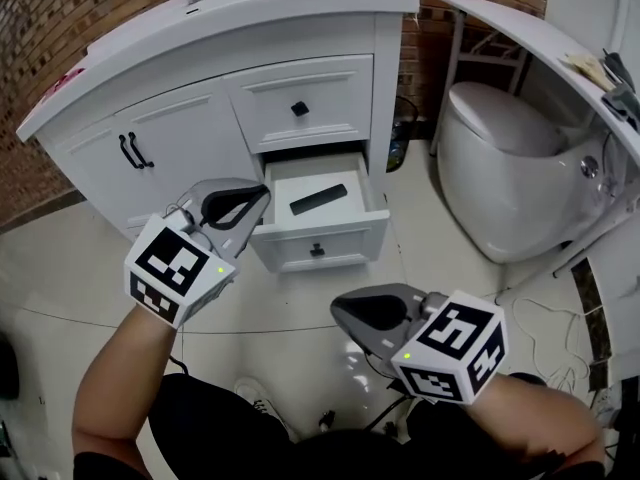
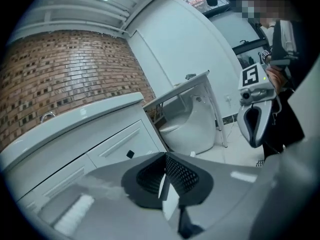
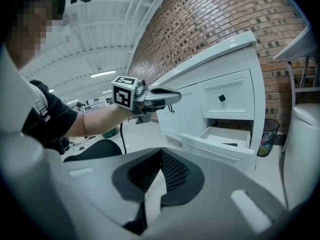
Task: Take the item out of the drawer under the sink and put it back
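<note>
Lower drawer (image 1: 320, 240) of the sink cabinet (image 1: 170, 138) stands open. The slim black item (image 1: 318, 199) lies flat on its floor, long axis diagonal from left front to right back. Left hand-held gripper (image 1: 260, 200), jaws closed and empty, sits just beside the drawer's left front corner with the item ahead to its right. Right hand-held gripper (image 1: 342, 315), also closed on nothing, is well apart over the floor, so the left is judged nearer for the pick.

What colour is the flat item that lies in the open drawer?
Black. The item shows best in the head view.
</note>
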